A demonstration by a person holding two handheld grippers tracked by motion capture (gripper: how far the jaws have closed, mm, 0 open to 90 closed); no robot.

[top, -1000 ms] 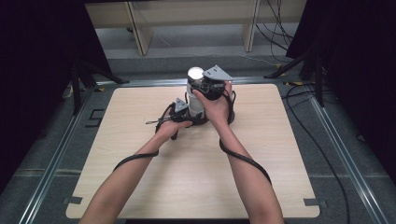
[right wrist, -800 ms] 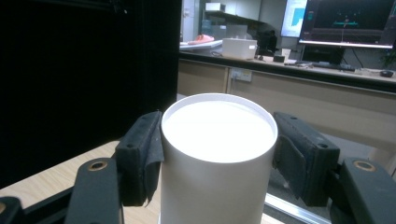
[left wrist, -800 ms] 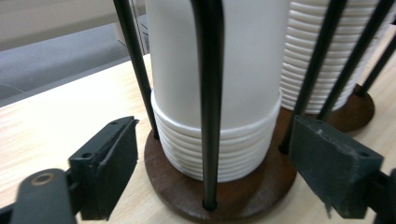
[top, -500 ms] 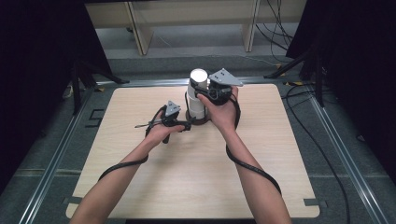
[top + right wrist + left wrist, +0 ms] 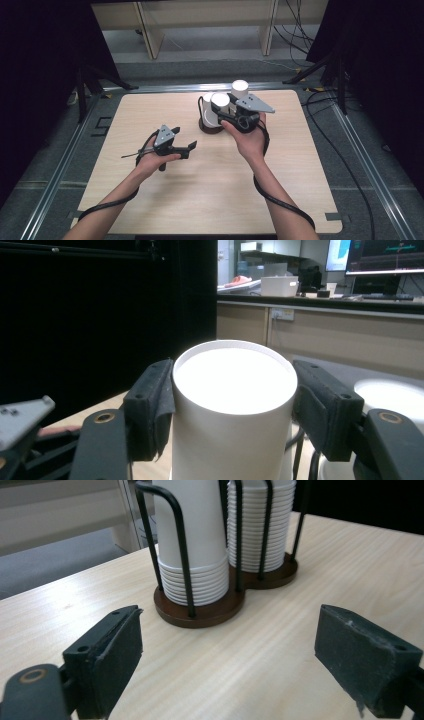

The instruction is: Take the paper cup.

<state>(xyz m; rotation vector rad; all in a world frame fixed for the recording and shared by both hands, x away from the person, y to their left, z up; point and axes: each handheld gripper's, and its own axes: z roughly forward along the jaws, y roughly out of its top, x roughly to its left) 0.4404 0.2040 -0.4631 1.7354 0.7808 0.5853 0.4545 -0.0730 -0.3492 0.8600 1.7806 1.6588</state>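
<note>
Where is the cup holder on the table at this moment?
In the high view the cup holder stands at the far middle of the table, just left of the right gripper, whose jaws are closed on a cup in it.

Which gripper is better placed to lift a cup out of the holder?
Right. The right gripper is already shut on the top cup; the left gripper is open, away from the holder.

The left gripper has been pulled back from the cup holder toward the near left of the table with its jaws wide apart, and 1 white cup has been lifted higher by the right gripper.
</note>
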